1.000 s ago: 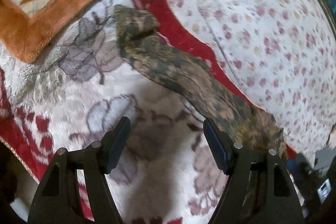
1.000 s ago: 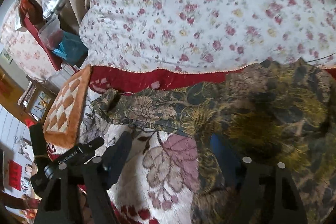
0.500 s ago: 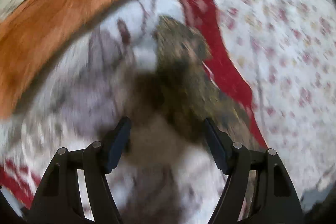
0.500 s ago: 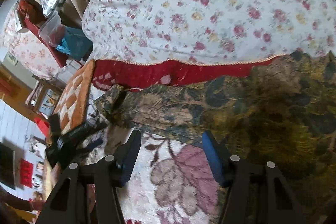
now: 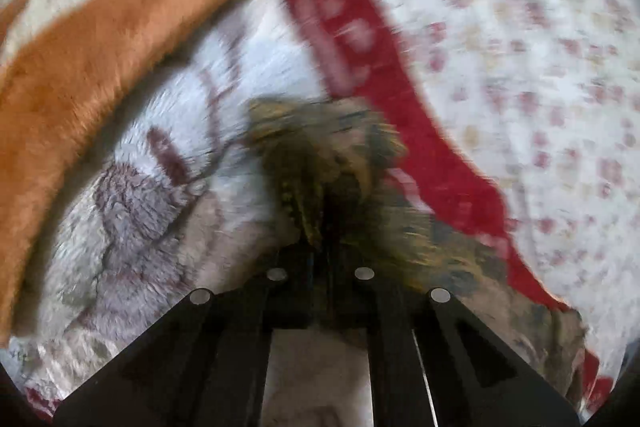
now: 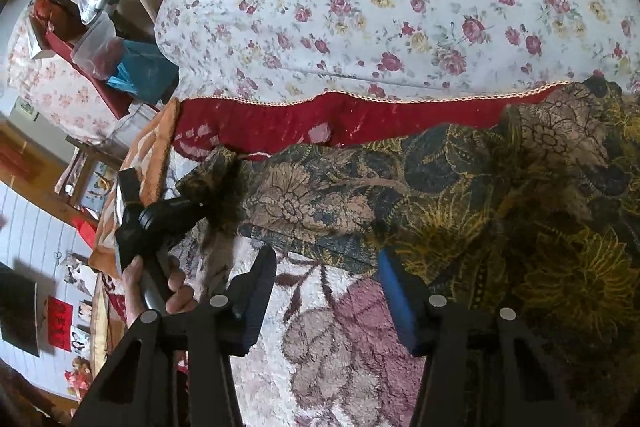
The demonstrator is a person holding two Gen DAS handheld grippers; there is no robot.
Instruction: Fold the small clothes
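A dark garment with a gold and tan flower print [image 6: 440, 187] lies stretched across a plush flowered blanket [image 6: 340, 339]. Its narrow end [image 5: 328, 163] bunches up in the blurred left wrist view, where my left gripper [image 5: 320, 247] is shut on it. The right wrist view shows that same left gripper [image 6: 206, 205] at the far left, held by a hand [image 6: 176, 291] and pinching the cloth's tip. My right gripper [image 6: 326, 279] is closing, and the garment's lower hem lies just ahead of its fingertips. Its blue pad [image 6: 394, 299] does not press on the cloth.
An orange checked cushion [image 5: 100, 39] lies to the left of the garment's end. A white quilt with roses [image 6: 380, 7] rises behind the blanket's red border [image 6: 280, 123]. Plastic boxes and a blue bag [image 6: 144, 71] crowd a shelf at the far left.
My left gripper moved forward to the garment's narrow end and shut on it. The right gripper came lower and closer to the hem, and its jaws narrowed.
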